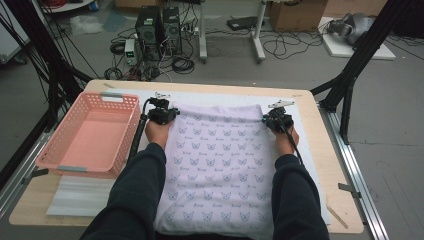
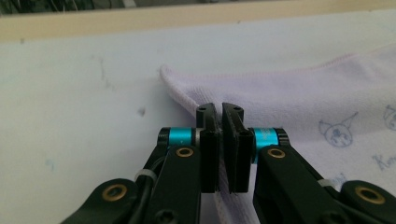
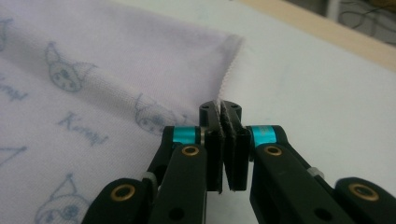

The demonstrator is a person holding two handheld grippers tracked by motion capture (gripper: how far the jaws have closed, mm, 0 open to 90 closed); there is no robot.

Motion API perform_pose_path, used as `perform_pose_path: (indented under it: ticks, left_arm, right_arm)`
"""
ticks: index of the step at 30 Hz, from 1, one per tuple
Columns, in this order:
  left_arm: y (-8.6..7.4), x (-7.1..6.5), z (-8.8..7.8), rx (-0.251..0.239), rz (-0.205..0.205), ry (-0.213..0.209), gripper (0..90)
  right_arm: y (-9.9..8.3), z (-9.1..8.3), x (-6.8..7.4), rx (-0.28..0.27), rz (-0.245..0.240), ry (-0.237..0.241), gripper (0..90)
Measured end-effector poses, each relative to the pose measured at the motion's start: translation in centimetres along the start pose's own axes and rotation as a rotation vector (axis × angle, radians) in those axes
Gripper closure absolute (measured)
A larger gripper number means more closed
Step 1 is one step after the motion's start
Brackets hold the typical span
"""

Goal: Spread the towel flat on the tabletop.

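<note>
A pale lilac towel [image 1: 215,160] printed with small cat faces lies flat on the table.

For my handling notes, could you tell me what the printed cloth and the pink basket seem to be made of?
The cloth looks like soft woven or knit fabric, matte, with a stitched hem, possibly a towel. The basket looks like moulded plastic, smooth, with a lattice wall.

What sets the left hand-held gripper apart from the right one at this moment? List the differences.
The left hand-held gripper pinches the towel's left side edge near the far corner; the right hand-held gripper pinches its right side edge. The left one sits beside the pink basket; the right one has bare white mat beside it. Both are shut on the towel's hem, near its far corners.
</note>
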State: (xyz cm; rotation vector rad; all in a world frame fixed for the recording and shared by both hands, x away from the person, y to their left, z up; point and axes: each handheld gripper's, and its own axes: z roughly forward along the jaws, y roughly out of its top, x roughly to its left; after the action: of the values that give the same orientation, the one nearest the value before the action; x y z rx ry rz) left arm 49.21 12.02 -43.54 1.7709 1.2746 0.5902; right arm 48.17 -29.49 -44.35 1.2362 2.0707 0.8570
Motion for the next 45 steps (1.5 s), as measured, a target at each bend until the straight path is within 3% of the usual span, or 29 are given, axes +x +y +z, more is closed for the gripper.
perform_pose_path:
  ticks: [2,4,5,7,9,11,12,13,16,18,20,22,25,26,28,29,30,34,36,37,38,39,41,43,45]
  left_arm:
    - [0.2,-0.4,0.3,-0.006,0.003,0.001,82.4]
    - [0.0,-0.4,0.5,0.033,-0.031,0.042,58.8]
    - [-0.1,-0.1,0.5,0.057,-0.043,0.042,53.4]
    - [-0.2,0.5,0.4,0.092,-0.048,0.054,47.0]
    - [-0.4,1.0,0.0,0.093,-0.068,0.057,43.1]
    - [-0.6,1.3,-0.1,0.112,-0.087,0.040,44.6]
    - [-0.8,1.4,-0.1,0.123,-0.095,0.011,46.6]
    - [-1.1,1.2,0.1,0.140,-0.077,-0.007,48.7]
    - [-1.1,0.5,0.0,0.147,0.039,0.027,56.0]
    - [-1.1,0.3,-0.1,0.158,0.086,-0.017,87.5]
    - [-1.1,0.1,-0.2,0.166,0.128,0.016,88.0]
    - [-1.0,0.6,-0.4,0.172,0.082,0.084,88.0]
    - [-0.9,1.5,-0.6,0.172,0.026,0.112,85.7]
    - [-0.9,1.5,-0.6,0.171,0.027,0.113,77.4]
    - [-0.9,1.6,-0.8,0.189,0.020,0.080,56.0]
    - [-0.9,1.4,-1.1,0.199,0.019,0.052,51.6]
    - [-1.1,1.1,-1.6,0.177,0.026,0.025,48.7]
    - [-2.5,0.3,-3.2,0.143,0.009,-0.069,47.7]
    - [-3.1,-0.2,-3.8,0.186,0.023,-0.105,46.8]
    - [-3.4,-0.5,-4.4,0.165,0.013,-0.122,42.5]
    - [-3.6,-0.7,-4.8,0.154,-0.005,-0.149,45.5]
    - [-3.7,-0.9,-5.3,0.169,0.002,-0.158,44.6]
    - [-4.0,-1.4,-6.3,0.159,0.021,-0.174,42.2]
    - [-4.4,-1.6,-7.5,0.153,0.033,-0.180,42.5]
    - [-5.1,-1.7,-8.6,0.131,0.037,-0.191,42.6]
  right_arm:
    - [-0.2,0.1,-0.3,0.006,0.037,-0.054,88.2]
    - [-0.6,0.4,-0.6,0.017,0.104,-0.041,85.0]
    - [-0.7,0.3,-0.7,0.010,0.124,-0.045,76.2]
    - [-0.6,0.0,-0.9,0.008,0.135,-0.048,71.3]
    - [-0.5,-0.5,-1.2,-0.011,0.152,-0.057,67.7]
    - [-0.5,-1.0,-1.5,-0.036,0.183,-0.043,64.3]
    - [-0.5,-1.2,-1.5,-0.034,0.189,-0.033,63.4]
    - [-0.5,-1.3,-1.5,-0.032,0.191,-0.021,62.6]
    - [-0.6,-1.8,-1.2,-0.040,0.164,-0.008,61.9]
    - [-0.6,-2.1,-1.2,-0.045,0.168,-0.003,61.8]
    - [-0.8,-2.5,-1.4,-0.056,0.179,-0.013,61.6]
    - [-0.9,-2.8,-1.7,-0.056,0.194,-0.014,61.4]
    - [-1.2,-3.3,-1.8,-0.064,0.206,0.009,61.3]
    - [-1.4,-3.5,-1.7,-0.058,0.204,0.033,61.3]
    - [-1.8,-3.7,-1.3,-0.044,0.187,0.055,61.4]
    - [-2.0,-3.8,-1.2,-0.043,0.180,0.072,61.4]
    - [-2.3,-4.1,-1.0,-0.042,0.171,0.090,61.7]
    - [-3.3,-5.0,-0.5,-0.040,0.158,0.177,62.4]
    - [-3.7,-5.6,0.0,-0.028,0.134,0.213,62.6]
    - [-3.8,-6.0,0.3,-0.021,0.121,0.222,62.5]
    - [-3.9,-6.3,0.5,0.003,0.119,0.248,62.2]
    - [-3.9,-6.6,0.7,0.021,0.119,0.272,62.2]
    - [-3.8,-7.5,1.2,0.034,0.098,0.278,62.5]
    - [-4.1,-8.8,1.8,-0.019,0.064,0.258,64.0]
    - [-4.6,-9.9,2.1,-0.033,0.058,0.264,63.7]
